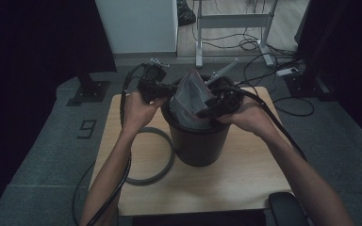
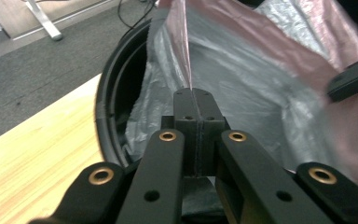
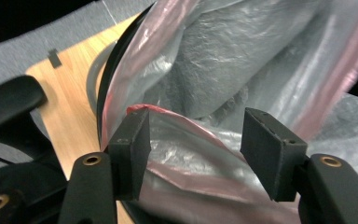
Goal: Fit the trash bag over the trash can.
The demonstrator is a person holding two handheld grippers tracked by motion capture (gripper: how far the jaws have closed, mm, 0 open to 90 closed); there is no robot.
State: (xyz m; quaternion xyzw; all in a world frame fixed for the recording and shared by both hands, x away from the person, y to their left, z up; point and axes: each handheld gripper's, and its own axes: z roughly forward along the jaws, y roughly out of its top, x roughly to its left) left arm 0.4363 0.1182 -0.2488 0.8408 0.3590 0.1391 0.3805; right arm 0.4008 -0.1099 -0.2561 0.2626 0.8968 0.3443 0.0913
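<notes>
A thin grey plastic bag with a pink edge sits in the middle of the high view, half inside a black bin. The bin stands on a wooden table. The top of the bag sticks up above the bin's rim and is not folded over it yet.

The left gripper has its jaws pressed tight together on the pink edge of the bag, in the middle of its own view. The right gripper has its jaws wide apart, with a fold of the bag's edge lying between them. It is not pinching yet.

A grey ring lies flat on the table at the lower left of the bin, touching its side.

It looks like the job is lining the bin with the bag. The step now is opening the bag's mouth. Next, the right gripper likely needs to close on the edge, then both pull apart and stretch the bag over the rim. The bag is thin, so it could slip or tear.
</notes>
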